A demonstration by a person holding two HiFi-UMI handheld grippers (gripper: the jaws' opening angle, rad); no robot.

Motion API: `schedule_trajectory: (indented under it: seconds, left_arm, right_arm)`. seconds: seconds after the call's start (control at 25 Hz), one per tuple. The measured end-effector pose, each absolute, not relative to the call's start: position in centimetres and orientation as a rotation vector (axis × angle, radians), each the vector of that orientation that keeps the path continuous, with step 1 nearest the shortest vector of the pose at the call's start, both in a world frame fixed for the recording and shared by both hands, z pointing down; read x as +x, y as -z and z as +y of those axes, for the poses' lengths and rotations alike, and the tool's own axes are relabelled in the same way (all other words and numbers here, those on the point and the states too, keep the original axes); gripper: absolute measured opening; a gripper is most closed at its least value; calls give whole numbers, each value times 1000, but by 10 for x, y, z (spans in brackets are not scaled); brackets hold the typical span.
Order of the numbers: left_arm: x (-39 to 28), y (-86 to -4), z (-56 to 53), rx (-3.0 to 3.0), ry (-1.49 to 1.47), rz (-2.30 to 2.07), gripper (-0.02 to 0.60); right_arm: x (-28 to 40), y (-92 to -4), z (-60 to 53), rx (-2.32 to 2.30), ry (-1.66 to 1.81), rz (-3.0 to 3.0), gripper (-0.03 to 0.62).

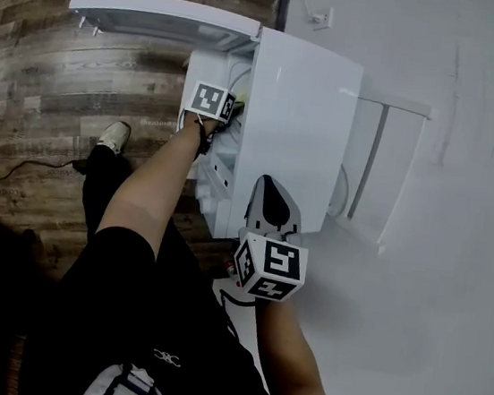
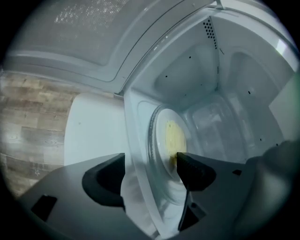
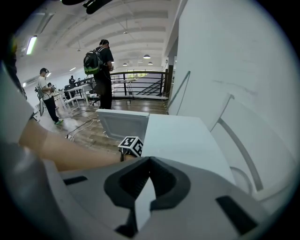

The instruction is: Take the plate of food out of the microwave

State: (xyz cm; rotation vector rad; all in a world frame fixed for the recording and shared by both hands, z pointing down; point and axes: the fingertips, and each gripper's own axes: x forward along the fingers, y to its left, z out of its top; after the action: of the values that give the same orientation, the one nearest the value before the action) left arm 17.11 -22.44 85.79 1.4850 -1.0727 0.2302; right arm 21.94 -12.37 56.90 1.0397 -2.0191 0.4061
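The white microwave stands with its door swung open. Inside, a clear plate carries flat yellow food and lies on the cavity floor. My left gripper is open at the microwave's mouth. The cavity's front edge and the plate's near rim run between its fingers, one finger over the plate beside the food and the other outside the frame. In the head view the left gripper's marker cube sits at the opening. My right gripper is shut on nothing and hovers in front of the microwave.
The microwave sits on a white surface against a white wall with a socket. Wood floor with a cable lies to the left, next to my shoe. A person with a backpack and others stand far off.
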Motion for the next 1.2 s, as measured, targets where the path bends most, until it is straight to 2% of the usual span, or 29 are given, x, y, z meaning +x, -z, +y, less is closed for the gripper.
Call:
schedule_trajectory:
  seconds: [0.12,0.4,0.44,0.48,0.52,0.88,1.2]
  left_arm:
    - [171,-860,-218,1476,-227,-1003,340]
    - [164,-852,-195,1422,-66,-869,207]
    - [164,-848,-195,1426,-23,-848,169]
    - [166,-844,-195,1428,24,-826,78]
    - [167,-841,-195,1426,65,-809,38]
    - [161,-831,-182,1365,301,-722,14]
    - [129,-798,-163,1353,496,-736,14]
  right_arm:
    - [220,-570,-123,1030,-407,-2021,12]
    - [206,-572,-123,1001,-421,-2042,12]
    - [203,-571,-123,997,-420,-2044,12]
    - [201,-571,-124,994,-420,-2046,12]
    - [198,-571,-125,991,-420,-2048,12]
    - [191,-572,-132,994,-424,-2045,12]
    - [176,-564,-139,1040,-525,-2101,12]
